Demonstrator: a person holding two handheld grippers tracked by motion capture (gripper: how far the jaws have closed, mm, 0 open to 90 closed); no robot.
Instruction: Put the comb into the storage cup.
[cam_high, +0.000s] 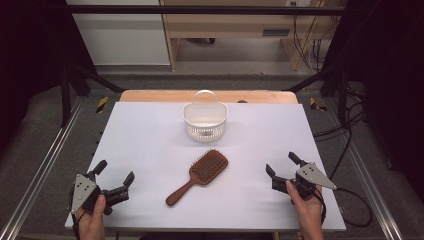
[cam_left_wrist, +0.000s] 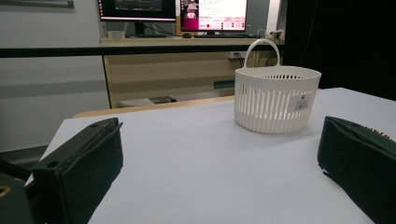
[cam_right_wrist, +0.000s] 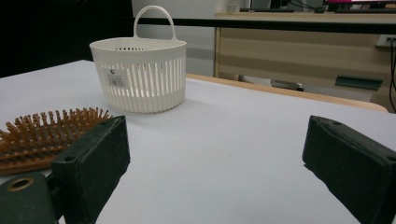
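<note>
A brown wooden paddle hairbrush (cam_high: 199, 175) lies bristles up in the middle of the white table, its handle pointing toward the near left. Behind it stands a white slotted plastic basket (cam_high: 205, 120) with an upright handle; it also appears in the left gripper view (cam_left_wrist: 277, 97) and the right gripper view (cam_right_wrist: 138, 77). My left gripper (cam_high: 115, 172) rests at the near left corner, jaws wide apart and empty. My right gripper (cam_high: 282, 164) sits at the near right, also open with nothing between its jaws. The brush's bristles (cam_right_wrist: 44, 133) show just left of the right gripper's jaw.
The white table top (cam_high: 150, 135) ends in a wooden strip at the far edge. Metal frame rails run along both sides. Cables lie on the floor at the right. A desk with monitors (cam_left_wrist: 173, 9) stands beyond the table.
</note>
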